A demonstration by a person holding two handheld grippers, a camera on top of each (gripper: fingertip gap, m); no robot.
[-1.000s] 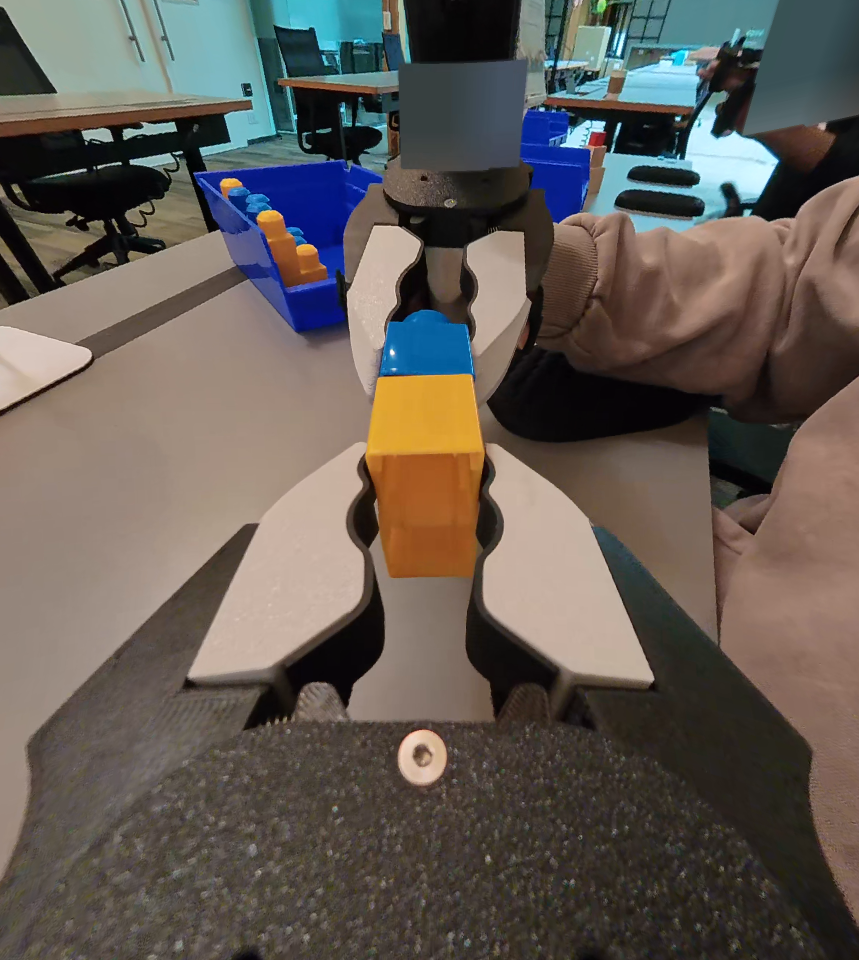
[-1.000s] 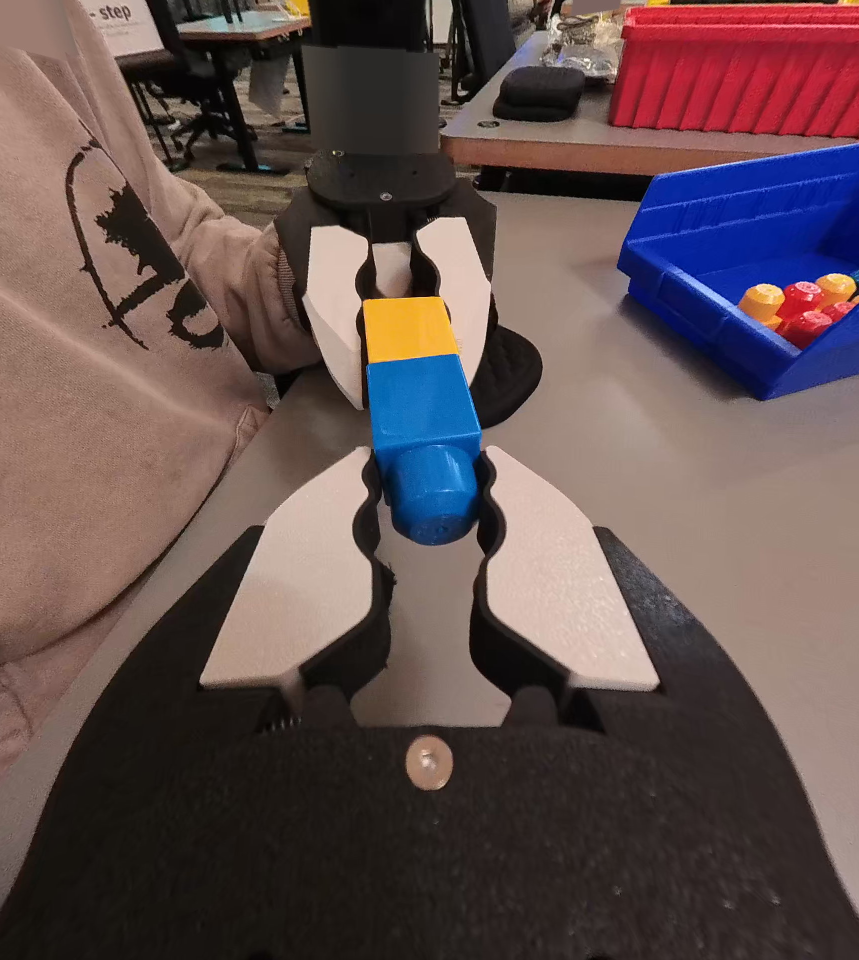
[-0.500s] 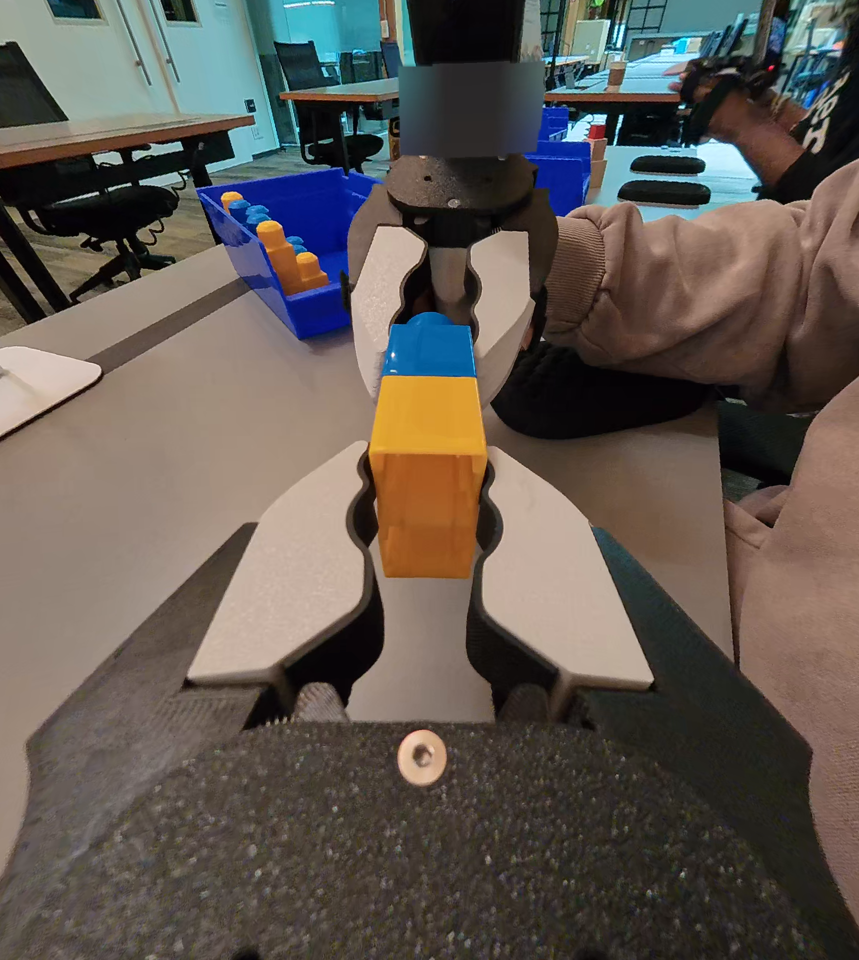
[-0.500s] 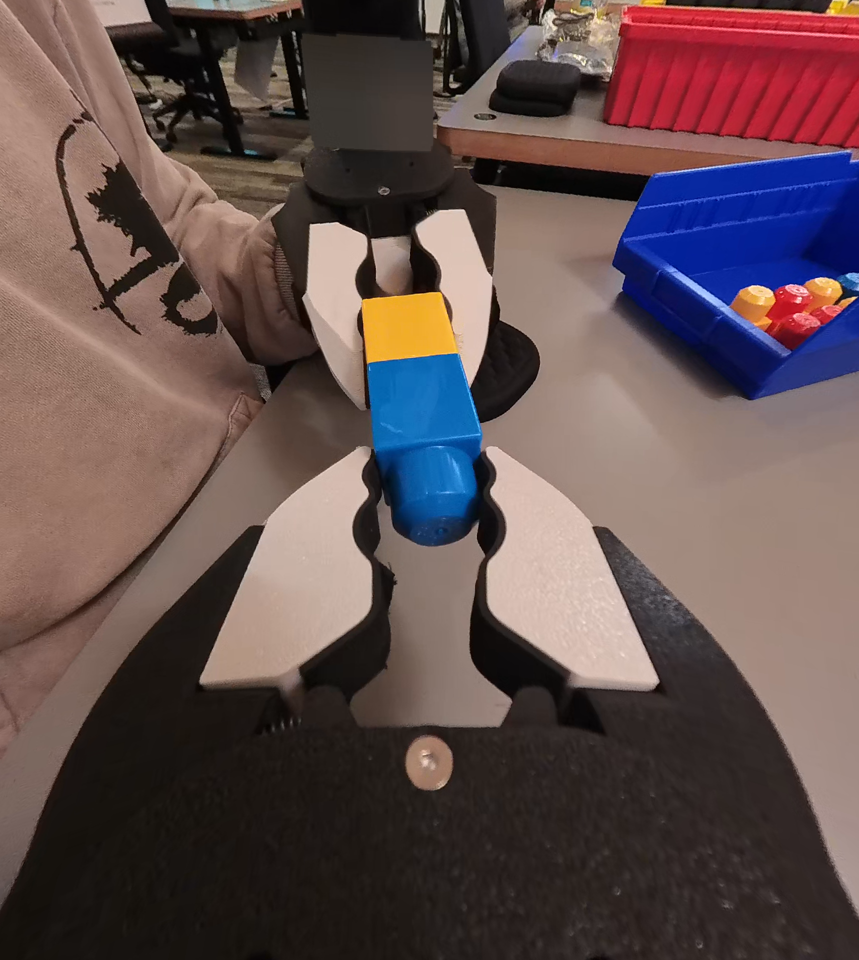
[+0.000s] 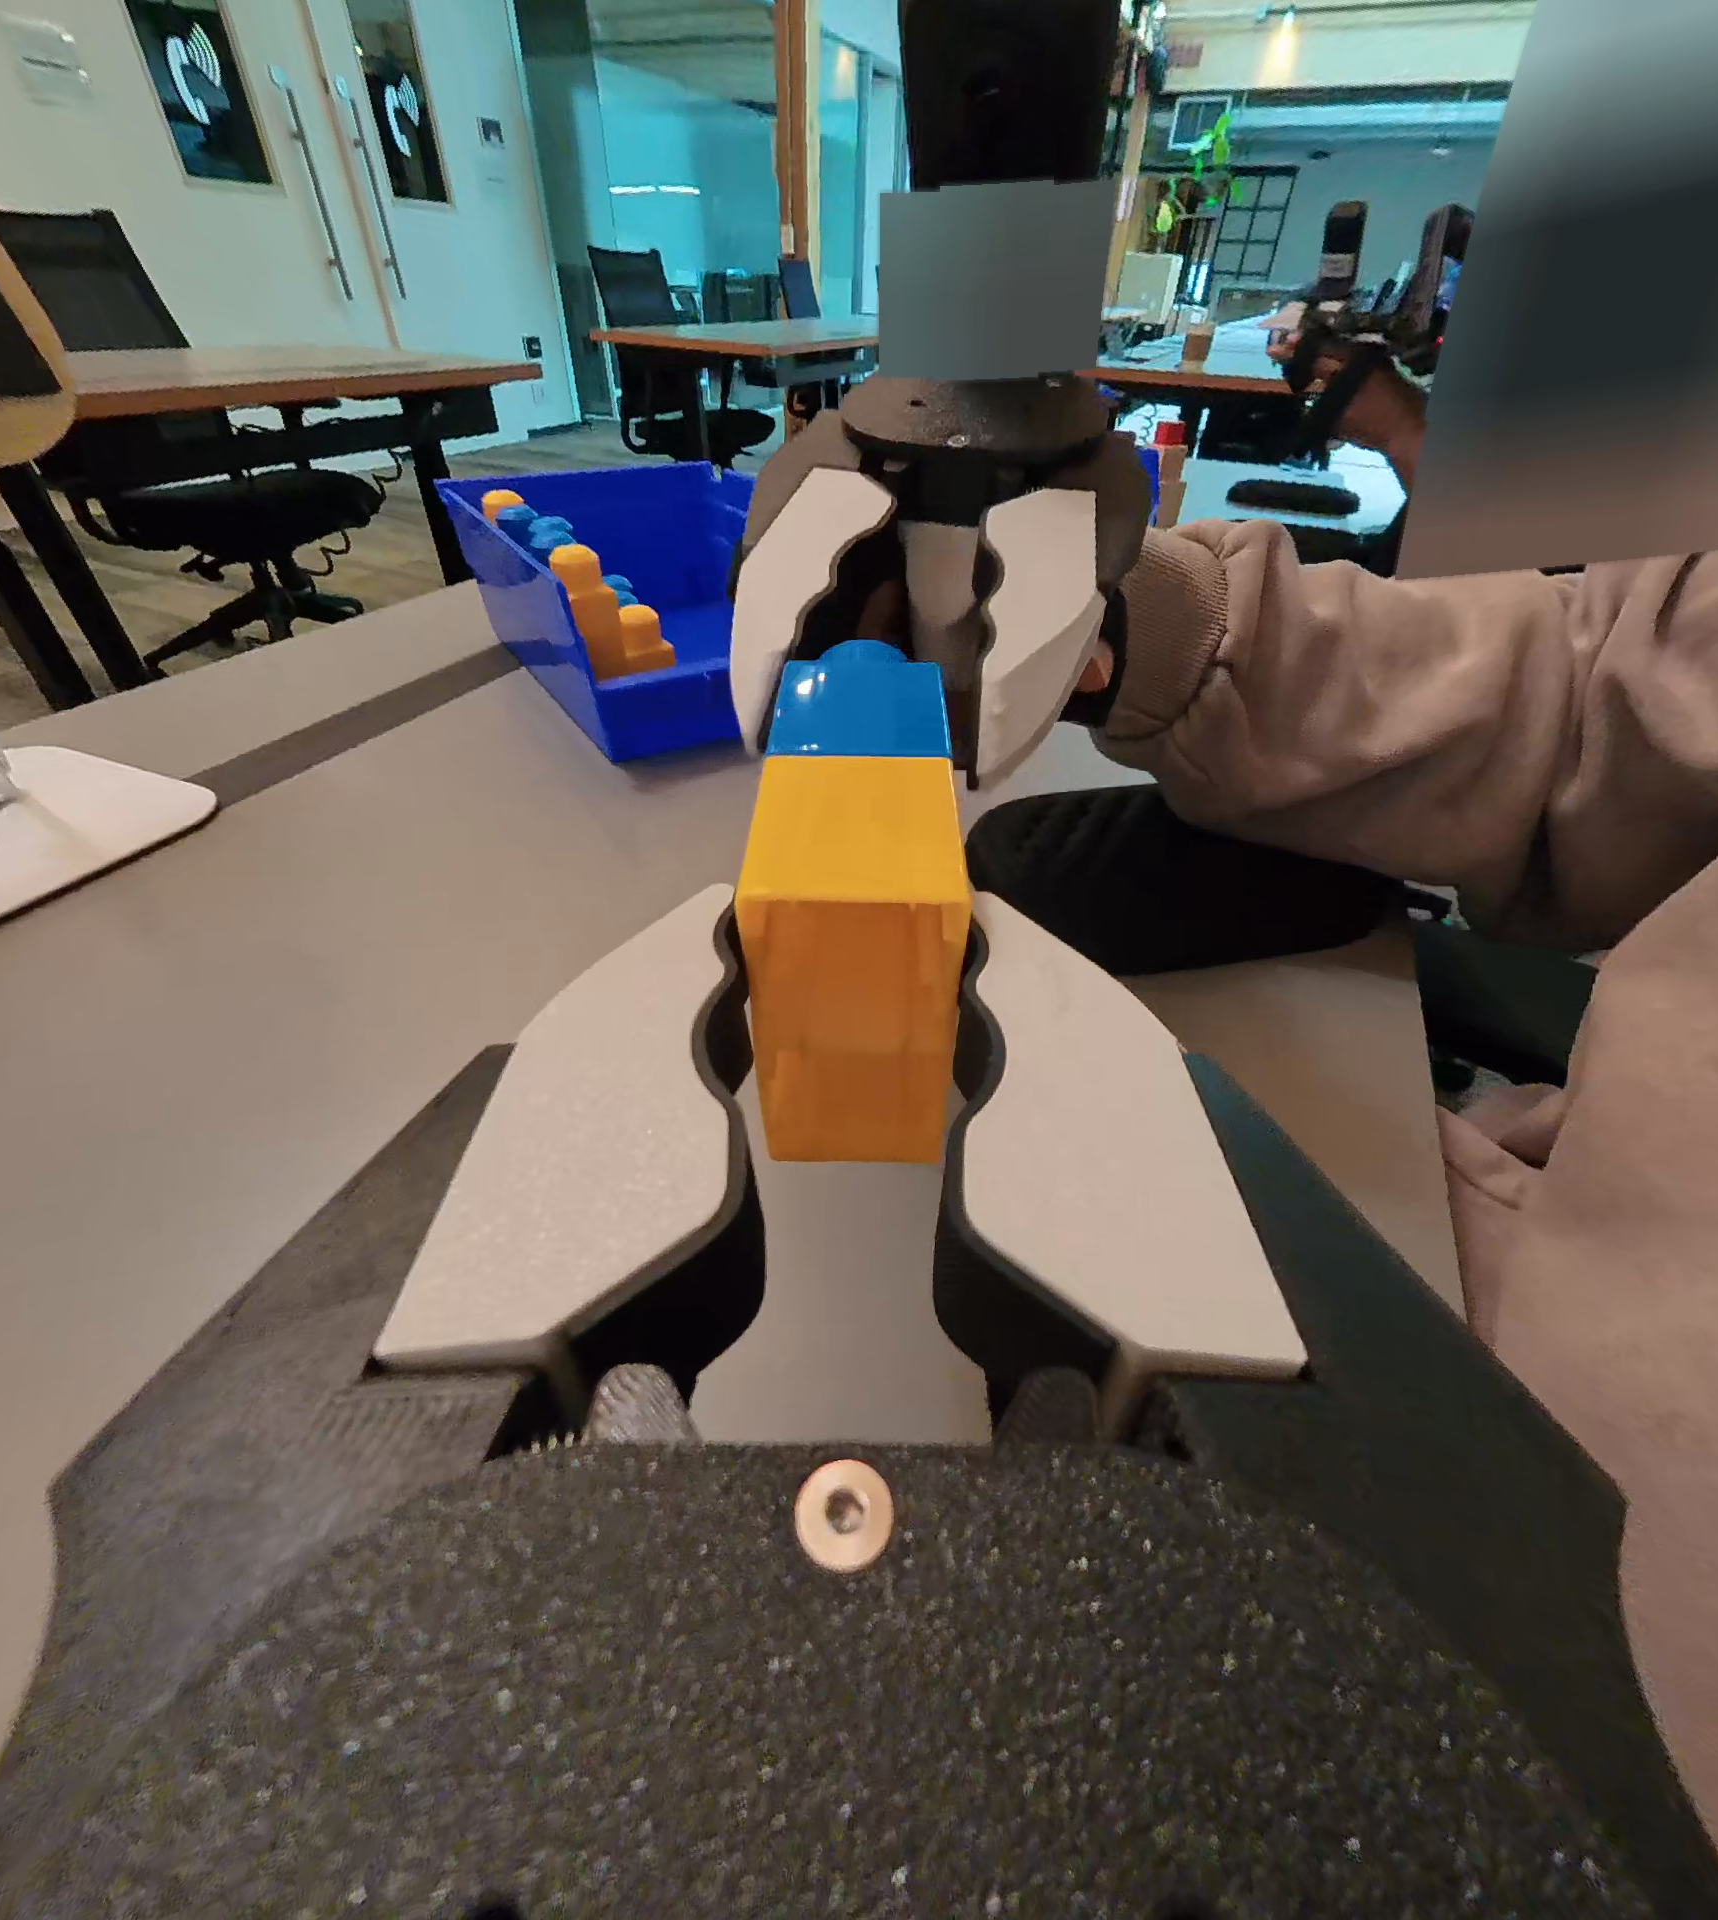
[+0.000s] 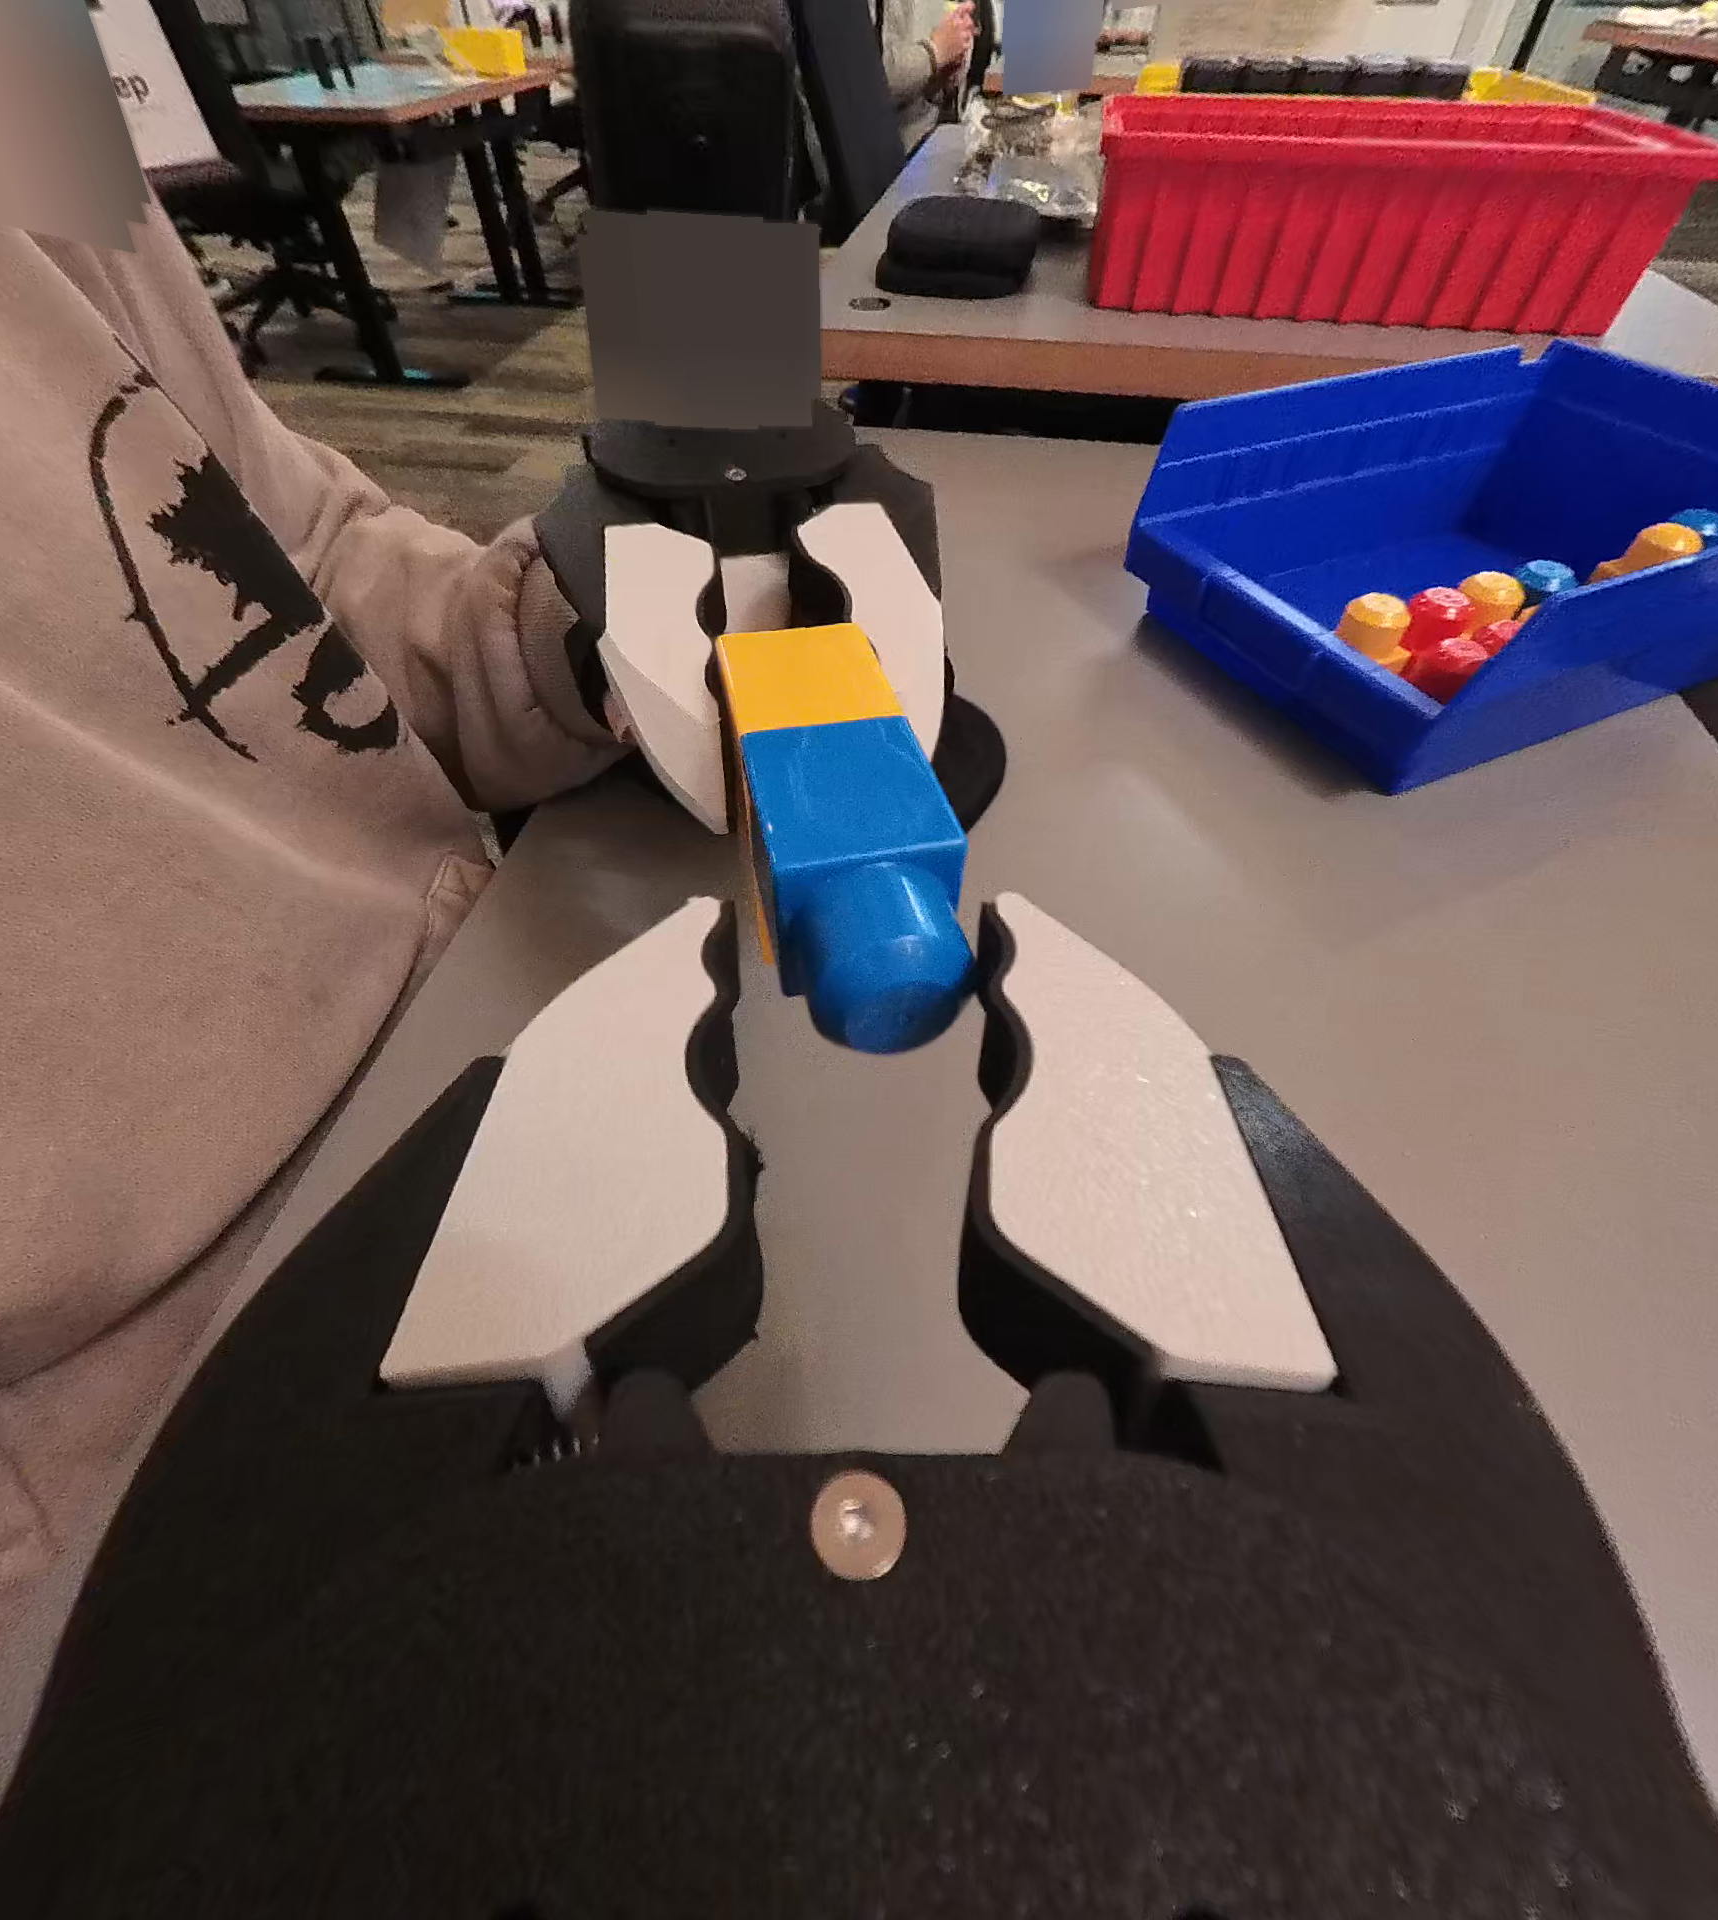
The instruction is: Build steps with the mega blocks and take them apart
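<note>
The left tongs [image 5: 853, 977] are clenching the yellow block [image 5: 850, 935] by its two side faces, with the block's hollow underside facing back toward the left wrist camera. The yellow block is pressed onto the blue block [image 6: 850, 795], and the pair is lying as one bar in the air above the grey surface [image 6: 1354, 1039], running straight from one set of tongs to the other.

The right tongs [image 6: 853, 971] are standing apart around the blue block's stud end. The right finger [image 6: 1016, 966] is touching the stud, while a gap is showing on the left side, so these tongs are not gripping. The bar is therefore hanging from the left tongs alone.

Any pull-apart would have to run along this long axis, and the right tongs are nearer the blue end.

A blue bin [image 6: 1354, 540] of spare blocks is sitting far right on the surface.
</note>
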